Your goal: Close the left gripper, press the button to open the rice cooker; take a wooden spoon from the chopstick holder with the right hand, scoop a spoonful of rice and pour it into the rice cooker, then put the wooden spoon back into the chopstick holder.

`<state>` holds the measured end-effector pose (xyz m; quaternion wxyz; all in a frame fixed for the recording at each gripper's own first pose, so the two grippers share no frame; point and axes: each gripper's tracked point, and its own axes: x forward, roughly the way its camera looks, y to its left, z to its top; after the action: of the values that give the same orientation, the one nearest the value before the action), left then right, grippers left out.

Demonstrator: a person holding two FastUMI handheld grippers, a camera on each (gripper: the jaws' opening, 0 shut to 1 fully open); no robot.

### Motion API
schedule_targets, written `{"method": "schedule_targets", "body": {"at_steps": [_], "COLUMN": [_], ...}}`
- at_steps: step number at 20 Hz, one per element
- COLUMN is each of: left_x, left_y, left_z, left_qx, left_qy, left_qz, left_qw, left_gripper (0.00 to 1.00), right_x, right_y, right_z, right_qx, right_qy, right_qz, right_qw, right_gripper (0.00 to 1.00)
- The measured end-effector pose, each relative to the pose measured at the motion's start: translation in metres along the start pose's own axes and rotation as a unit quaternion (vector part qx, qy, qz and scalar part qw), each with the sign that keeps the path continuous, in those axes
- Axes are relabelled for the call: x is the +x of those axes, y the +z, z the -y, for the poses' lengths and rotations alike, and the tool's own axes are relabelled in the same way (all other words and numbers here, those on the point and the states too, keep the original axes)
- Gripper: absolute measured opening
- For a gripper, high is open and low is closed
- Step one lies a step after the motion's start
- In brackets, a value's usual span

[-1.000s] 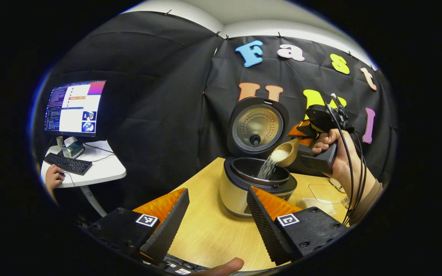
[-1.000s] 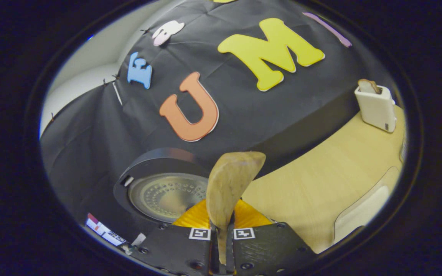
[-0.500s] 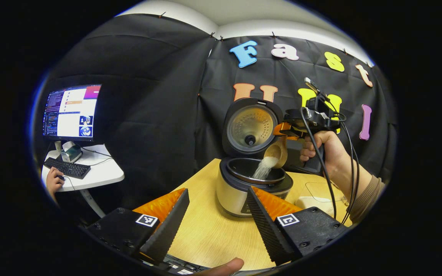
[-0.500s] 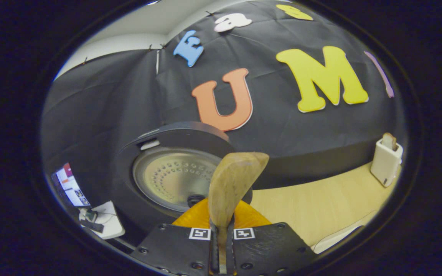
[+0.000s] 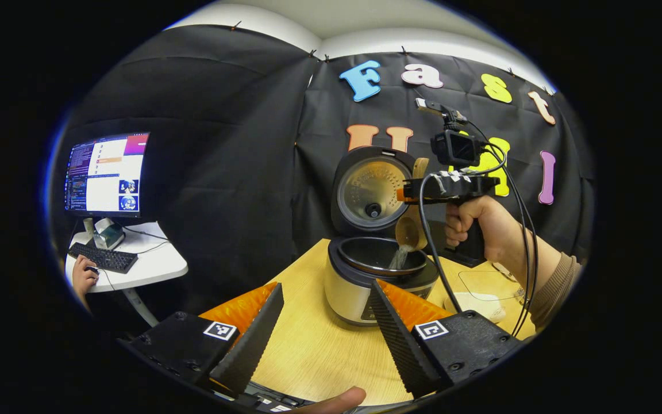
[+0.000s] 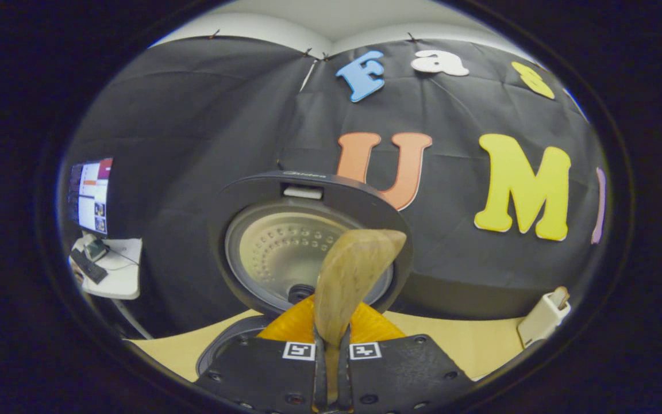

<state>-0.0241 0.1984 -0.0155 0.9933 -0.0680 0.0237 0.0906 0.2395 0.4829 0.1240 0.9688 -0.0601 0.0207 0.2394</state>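
Landmark: rice cooker (image 5: 378,282), standing on the wooden table (image 5: 314,351) w/ lid (image 5: 372,191) swung up behind the pot; inner pot rim visible. Left gripper (image 5: 322,322) sits low, nearer the viewer than the cooker, fingers spread wide apart, nothing between them; its right finger (image 5: 395,330) overlaps the cooker's lower front in the left gripper view. Right gripper (image 5: 408,192) is held by a hand (image 5: 477,227) above and to the right of the cooker, in front of the raised lid, cables hanging down past the pot's right side. Its fingers are clamped together on the handle of the wooden spoon (image 6: 354,276); in the left gripper view the spoon bowl (image 5: 410,231) hangs tipped just over the pot's right rim, rice (image 5: 400,257) streaming from it into the pot. In the right gripper view the spoon's back blocks part of the lid's inner plate. Surroundings: a clear lid-like item (image 5: 483,283) lies on the table right of the cooker, partly hidden by the cables; a toaster (image 6: 543,316) w/ a slice in it stands farther right. Far left of the cooker, off the table: small white desk (image 5: 141,261) w/ monitor (image 5: 107,172), keyboard (image 5: 104,259) and another person's hand (image 5: 83,275).
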Motion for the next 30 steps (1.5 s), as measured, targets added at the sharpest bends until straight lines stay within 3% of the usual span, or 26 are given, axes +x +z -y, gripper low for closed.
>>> {"method": "schedule_targets", "body": {"at_steps": [8, 14, 19, 27, 28, 30], "left_x": [0.0, -0.002, -0.005, -0.015, -0.014, -0.014], "left_y": [0.001, 0.004, 0.01, 0.02, 0.021, 0.019], "left_z": [0.006, 0.014, 0.026, 0.042, 0.042, 0.047], "left_qx": [0.005, 0.014, 0.025, 0.039, 0.038, 0.036], "left_qy": [-0.004, -0.007, -0.01, -0.015, -0.013, -0.015], "left_qz": [0.001, 0.006, 0.016, 0.035, 0.035, 0.033], "left_qw": [1.0, 1.0, 1.0, 0.998, 0.999, 0.999], "left_gripper": [0.96, 0.96, 0.96, 0.96, 1.0, 0.96], "right_x": [-0.006, -0.027, -0.054, -0.114, -0.122, -0.138], "right_y": [-0.002, 0.018, 0.024, 0.02, 0.019, 0.018], "right_z": [-0.014, 0.0, 0.058, 0.184, 0.199, 0.232], "right_qx": [-0.134, -0.123, -0.117, -0.098, -0.095, -0.087], "right_qy": [-0.019, -0.026, -0.061, -0.128, -0.137, -0.157], "right_qz": [0.009, 0.032, 0.036, 0.033, 0.034, 0.036], "right_qw": [0.991, 0.992, 0.991, 0.986, 0.985, 0.983], "right_gripper": [0.07, 0.07, 0.07, 0.07, 0.07, 0.07]}}
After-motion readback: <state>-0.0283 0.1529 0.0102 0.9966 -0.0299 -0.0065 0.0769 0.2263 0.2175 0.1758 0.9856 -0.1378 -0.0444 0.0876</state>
